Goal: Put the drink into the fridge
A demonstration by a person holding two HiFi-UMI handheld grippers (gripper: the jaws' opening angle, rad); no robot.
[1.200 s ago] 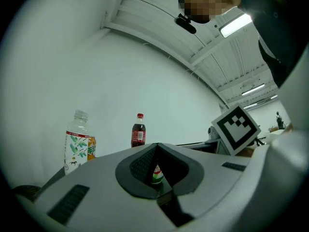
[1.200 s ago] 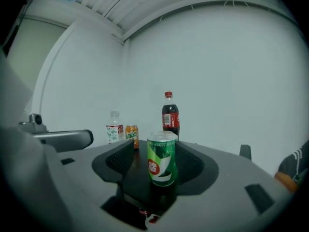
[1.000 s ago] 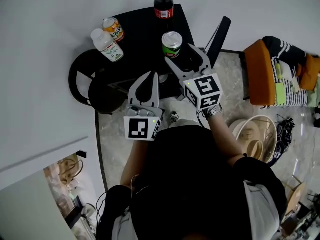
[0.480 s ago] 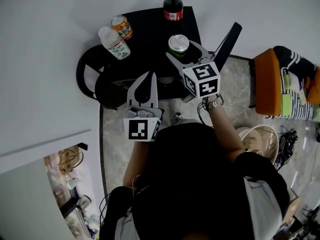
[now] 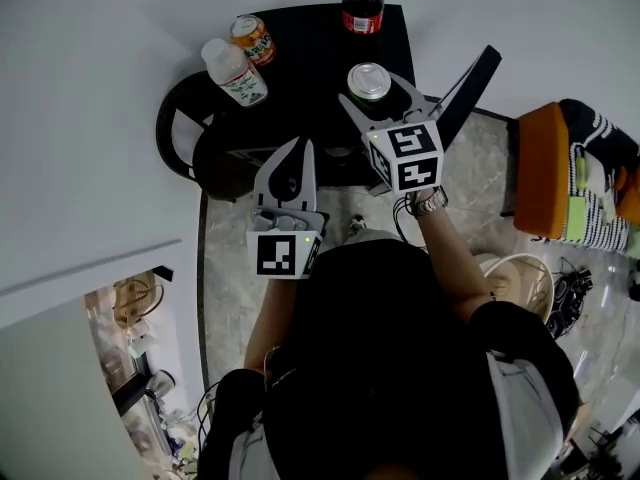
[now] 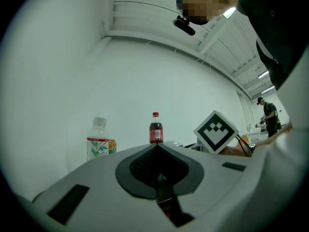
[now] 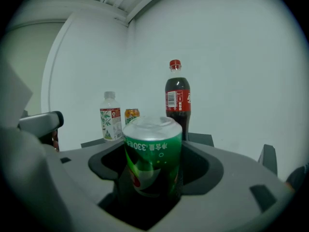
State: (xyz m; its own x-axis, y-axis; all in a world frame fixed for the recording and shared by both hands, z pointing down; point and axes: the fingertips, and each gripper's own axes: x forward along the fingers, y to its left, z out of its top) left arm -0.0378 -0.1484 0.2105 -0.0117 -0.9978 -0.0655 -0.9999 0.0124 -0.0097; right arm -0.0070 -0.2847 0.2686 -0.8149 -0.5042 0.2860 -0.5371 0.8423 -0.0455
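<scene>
A green drink can (image 5: 370,80) (image 7: 153,158) stands on a small black table (image 5: 300,78). My right gripper (image 5: 373,94) (image 7: 153,154) is open, with one jaw on each side of the can and a dark gap showing on both sides. My left gripper (image 5: 302,146) (image 6: 156,145) is shut and empty, held near the table's front edge to the left of the right one. Further back on the table stand a cola bottle (image 5: 362,6) (image 7: 177,98), an orange can (image 5: 252,38) (image 7: 131,115) and a clear bottle with a green-white label (image 5: 235,73) (image 6: 98,141). No fridge is in view.
White walls close in behind and to the left of the table. A black ring-shaped frame (image 5: 180,138) hangs at the table's left side. To the right are an orange seat with striped cloth (image 5: 560,168) and a round wooden-rimmed thing (image 5: 520,278) on the floor.
My right gripper has come forward, and its jaws now flank the green can instead of standing just behind it. The left gripper has kept its place.
</scene>
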